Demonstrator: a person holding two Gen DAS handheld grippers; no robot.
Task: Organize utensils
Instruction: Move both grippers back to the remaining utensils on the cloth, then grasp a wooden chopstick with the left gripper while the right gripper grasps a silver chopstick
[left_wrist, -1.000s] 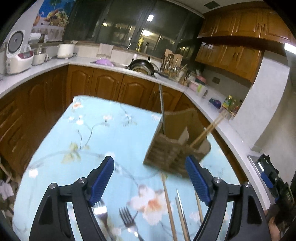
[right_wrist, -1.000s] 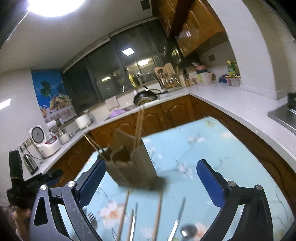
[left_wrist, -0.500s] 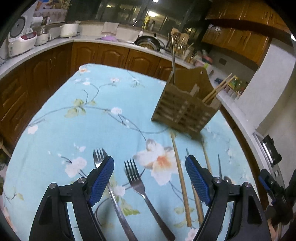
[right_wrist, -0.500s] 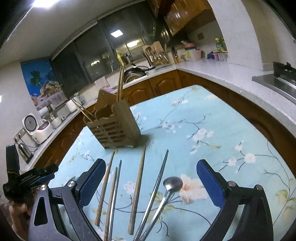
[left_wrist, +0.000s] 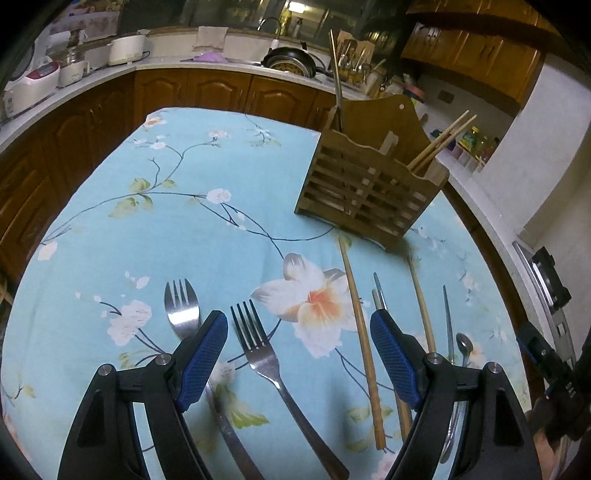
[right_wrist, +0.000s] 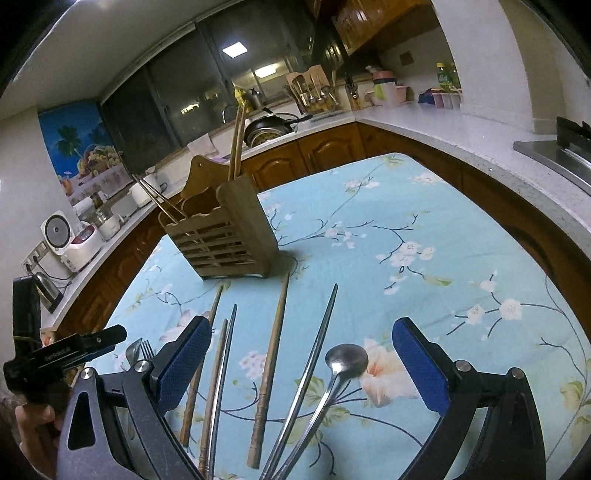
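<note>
A wooden slatted utensil holder stands on the floral blue tablecloth, with chopsticks sticking out of it. Two forks lie in front of my left gripper, which is open and empty above them. Wooden chopsticks, metal chopsticks and a metal spoon lie in a row. My right gripper is open and empty above the chopsticks and spoon. The left gripper shows at the left edge of the right wrist view.
Kitchen counters with wooden cabinets wrap around the table. A rice cooker, a kettle, a pan and a stove sit on the counters. The table edge is close on the right.
Both grippers have tilted down and pulled back from the holder, so the forks, chopsticks and spoon on the cloth now show between the open jaws.
</note>
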